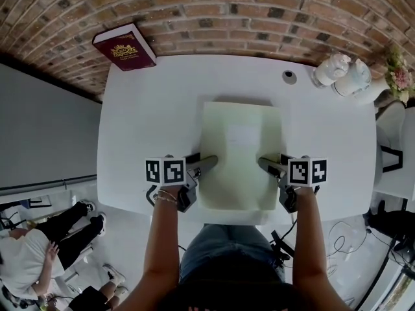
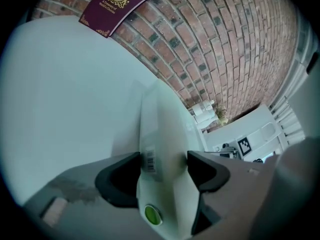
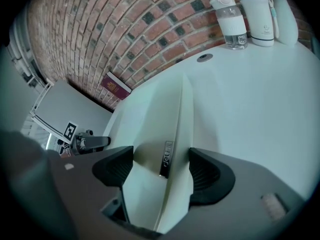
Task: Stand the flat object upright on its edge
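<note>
A pale green flat case [image 1: 240, 149] lies on the white table [image 1: 149, 122], its near edge at the table's front. My left gripper [image 1: 209, 162] is at its near left side, and in the left gripper view [image 2: 163, 166] the pads sit against both faces of the case [image 2: 160, 134] beside a barcode label. My right gripper [image 1: 264, 164] is at the near right side. Its jaws [image 3: 161, 166] have spread wide, with the case's edge [image 3: 165, 114] between them and no clear squeeze.
A maroon book [image 1: 124, 47] leans on the brick wall at the table's back left corner. Two pale bottles [image 1: 343, 73] and flowers [image 1: 399, 76] stand at the back right, near a round cable hole [image 1: 289, 77]. People sit on the floor at lower left [image 1: 39, 251].
</note>
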`<act>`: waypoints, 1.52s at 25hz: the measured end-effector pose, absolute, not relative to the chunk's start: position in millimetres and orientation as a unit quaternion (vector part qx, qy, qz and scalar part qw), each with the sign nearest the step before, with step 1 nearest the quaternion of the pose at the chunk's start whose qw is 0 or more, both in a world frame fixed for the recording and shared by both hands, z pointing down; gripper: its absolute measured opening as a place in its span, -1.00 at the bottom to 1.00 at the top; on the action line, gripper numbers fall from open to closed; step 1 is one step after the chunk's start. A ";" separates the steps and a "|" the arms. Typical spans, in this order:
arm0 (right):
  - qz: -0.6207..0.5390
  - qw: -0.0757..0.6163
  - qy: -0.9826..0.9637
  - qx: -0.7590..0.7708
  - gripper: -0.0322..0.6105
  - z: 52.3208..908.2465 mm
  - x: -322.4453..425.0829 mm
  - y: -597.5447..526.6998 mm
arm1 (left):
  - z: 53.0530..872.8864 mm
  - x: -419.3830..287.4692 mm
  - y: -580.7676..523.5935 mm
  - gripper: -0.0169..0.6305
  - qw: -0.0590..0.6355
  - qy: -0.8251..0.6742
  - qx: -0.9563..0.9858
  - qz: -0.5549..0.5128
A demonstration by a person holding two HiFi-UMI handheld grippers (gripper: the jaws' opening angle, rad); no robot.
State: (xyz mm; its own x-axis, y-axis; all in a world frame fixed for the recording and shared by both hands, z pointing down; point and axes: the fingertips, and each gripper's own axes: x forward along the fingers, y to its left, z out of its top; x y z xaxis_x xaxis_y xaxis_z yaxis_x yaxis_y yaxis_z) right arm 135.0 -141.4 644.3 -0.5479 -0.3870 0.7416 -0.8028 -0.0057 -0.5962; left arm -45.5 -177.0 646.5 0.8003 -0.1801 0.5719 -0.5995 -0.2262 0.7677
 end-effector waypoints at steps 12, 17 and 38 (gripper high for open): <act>0.549 0.185 -0.675 0.456 0.16 628.0 137.5 -138.2 | 628.6 -43.2 -177.3 -0.01 0.554 -0.273 0.765 0.183; 0.539 0.185 -0.683 0.457 0.16 616.7 139.4 -144.1 | 618.2 -41.9 -181.6 -0.01 0.548 -0.276 0.770 0.175; 0.480 0.179 -0.716 0.475 0.16 558.3 142.2 -164.9 | 561.5 -39.1 -200.4 -0.01 0.498 -0.286 0.805 0.150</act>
State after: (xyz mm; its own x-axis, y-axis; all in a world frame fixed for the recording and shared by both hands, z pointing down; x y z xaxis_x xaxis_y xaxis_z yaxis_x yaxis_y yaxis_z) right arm 142.2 -164.9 558.3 -0.4856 -0.5083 0.7112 -0.8510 0.0890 -0.5175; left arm -39.1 -200.4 561.5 0.7917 -0.3102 0.5263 -0.6094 -0.3400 0.7163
